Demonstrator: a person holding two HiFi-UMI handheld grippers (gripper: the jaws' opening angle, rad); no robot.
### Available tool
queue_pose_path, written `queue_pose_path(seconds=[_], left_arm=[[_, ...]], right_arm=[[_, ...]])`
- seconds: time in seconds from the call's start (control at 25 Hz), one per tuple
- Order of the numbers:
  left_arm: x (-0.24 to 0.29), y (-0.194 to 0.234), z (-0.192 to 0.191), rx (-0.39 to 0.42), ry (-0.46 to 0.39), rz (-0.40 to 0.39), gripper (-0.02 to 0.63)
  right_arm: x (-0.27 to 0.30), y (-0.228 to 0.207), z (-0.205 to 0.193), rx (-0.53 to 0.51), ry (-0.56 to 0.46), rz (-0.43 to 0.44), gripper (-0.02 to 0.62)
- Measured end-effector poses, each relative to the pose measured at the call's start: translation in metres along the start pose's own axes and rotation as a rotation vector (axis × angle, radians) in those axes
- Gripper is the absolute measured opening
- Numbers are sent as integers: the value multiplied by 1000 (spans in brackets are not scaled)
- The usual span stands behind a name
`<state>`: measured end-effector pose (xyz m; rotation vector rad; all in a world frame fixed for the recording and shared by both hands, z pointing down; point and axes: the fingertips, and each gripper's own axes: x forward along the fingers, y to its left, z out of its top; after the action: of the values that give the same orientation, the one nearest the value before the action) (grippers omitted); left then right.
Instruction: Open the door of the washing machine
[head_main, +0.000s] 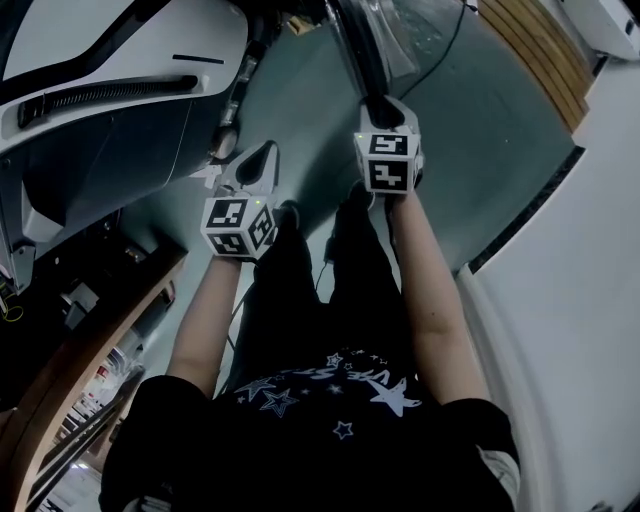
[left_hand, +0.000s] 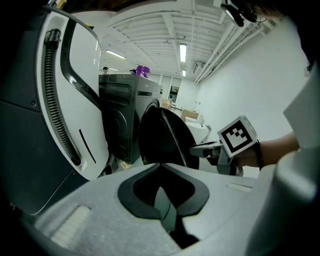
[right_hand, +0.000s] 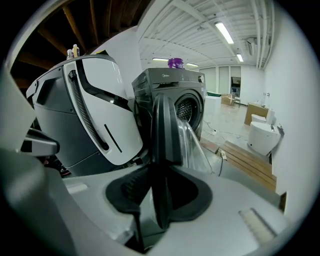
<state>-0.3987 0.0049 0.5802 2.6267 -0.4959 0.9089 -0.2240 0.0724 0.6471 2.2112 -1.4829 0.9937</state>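
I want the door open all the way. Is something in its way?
Maybe. The right tongs grip the door by its edge; it stands partly open. The white machine stands close on the side it swings toward and might stop it.

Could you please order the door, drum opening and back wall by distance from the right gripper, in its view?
1. door, centre, clamped between its jaws.
2. drum opening, just behind, centre-right.
3. back wall, far right.
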Motion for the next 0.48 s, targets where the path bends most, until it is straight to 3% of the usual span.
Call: queue_pose_path(seconds=[0.48], left_arm=[[-48,47,-31,-65,-14,-22,11]], right_arm=[[13,60,-4,24,6,-27,104]])
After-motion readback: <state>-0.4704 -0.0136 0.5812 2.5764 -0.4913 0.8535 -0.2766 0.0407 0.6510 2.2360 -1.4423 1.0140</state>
